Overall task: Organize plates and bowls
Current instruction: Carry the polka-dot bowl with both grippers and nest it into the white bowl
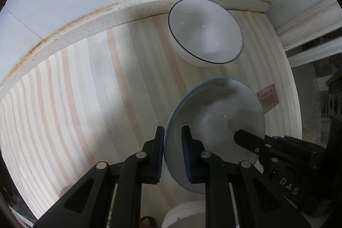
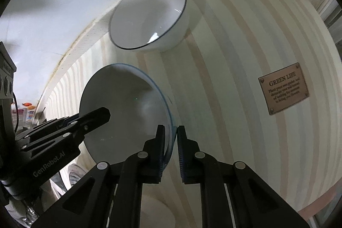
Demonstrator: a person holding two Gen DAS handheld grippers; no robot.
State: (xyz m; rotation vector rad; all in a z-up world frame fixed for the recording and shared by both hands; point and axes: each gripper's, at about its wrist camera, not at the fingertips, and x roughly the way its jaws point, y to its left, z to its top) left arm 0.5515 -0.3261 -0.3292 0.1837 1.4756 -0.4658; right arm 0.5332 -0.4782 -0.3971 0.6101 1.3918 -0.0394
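A pale bowl with a light blue rim (image 1: 215,119) is held up above the striped cloth between both grippers; it also shows in the right wrist view (image 2: 126,112). My left gripper (image 1: 173,138) is shut on its left rim. My right gripper (image 2: 171,136) is shut on its right rim, and shows in the left wrist view (image 1: 252,140). The left gripper shows in the right wrist view (image 2: 94,119). A white bowl with a dark rim (image 1: 205,31) stands on the cloth further back, near the wall; it appears in the right wrist view (image 2: 149,14).
A striped tablecloth (image 1: 85,99) covers the table, which ends at a speckled ledge (image 1: 85,22) against the wall. A brown "GREEN LIFE" label (image 2: 284,89) is on the cloth to the right. A white dish (image 1: 183,215) lies below the grippers. Clutter (image 2: 27,112) sits at the far left.
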